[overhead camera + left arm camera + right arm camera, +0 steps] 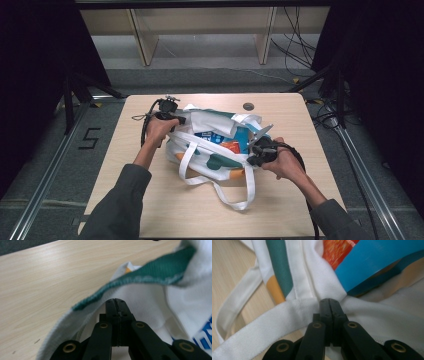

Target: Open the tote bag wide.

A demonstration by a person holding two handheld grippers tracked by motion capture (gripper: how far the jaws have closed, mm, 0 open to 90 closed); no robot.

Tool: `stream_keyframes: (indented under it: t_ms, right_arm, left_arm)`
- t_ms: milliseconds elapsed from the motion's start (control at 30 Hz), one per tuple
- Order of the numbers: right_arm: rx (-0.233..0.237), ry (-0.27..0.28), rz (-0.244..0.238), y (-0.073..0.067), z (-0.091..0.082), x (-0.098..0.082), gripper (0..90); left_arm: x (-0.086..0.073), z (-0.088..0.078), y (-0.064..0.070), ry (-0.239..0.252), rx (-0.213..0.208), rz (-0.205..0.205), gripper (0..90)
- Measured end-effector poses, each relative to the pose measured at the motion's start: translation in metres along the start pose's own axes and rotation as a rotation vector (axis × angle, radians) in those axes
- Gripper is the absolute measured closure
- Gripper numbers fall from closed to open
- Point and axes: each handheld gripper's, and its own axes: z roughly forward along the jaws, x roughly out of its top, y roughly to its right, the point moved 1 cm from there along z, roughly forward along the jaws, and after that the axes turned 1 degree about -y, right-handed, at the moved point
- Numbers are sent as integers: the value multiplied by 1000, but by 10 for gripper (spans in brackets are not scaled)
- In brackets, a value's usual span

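High view shows us at a tabletop (150, 210) with a white tote bag (212, 165) lying near its middle, our left claw (176, 120) at the bag's far left edge and our right claw (252, 159) at its near right edge. The bag's mouth gapes between the two, with a blue box (215, 136) and something orange inside.

From the left gripper view, our left claw (115, 301) has its jaws pressed together just under the green-trimmed rim (160, 272); they seem to pinch the white cloth there, though the fold hides the exact contact. From the right gripper view, our right claw (329, 301) has its jaws closed on the cloth where a white strap (257, 332) meets the rim, the blue box (377, 260) just beyond.

We judge that the coming move turns on this: the mouth's long axis runs from one claw to the other, slanting from far left to near right. Each claw holds its own end, so drawing them apart would stretch the opening along that line. Neither hand is nearer the contents; both sit at the rim.
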Motion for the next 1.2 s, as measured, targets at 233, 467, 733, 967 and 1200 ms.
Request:
stream_keyframes:
  t_ms: [233,467,733,967,1200]
  right_arm:
    - [-50,231,-63,8,-27,55,900]
    - [-110,81,-122,10,26,109,900]
    - [-245,59,38,64,59,124,900]
    - [-281,-85,178,98,96,110,900]
    - [-208,60,188,86,54,121,900]
  left_arm:
    - [-14,-14,27,11,-136,87,874]
    - [-28,-13,36,-74,-219,174,879]
    - [-53,-23,43,-146,-247,300,894]
    - [-65,-23,50,-153,-241,346,894]
    - [-36,-28,52,-40,-223,297,841]
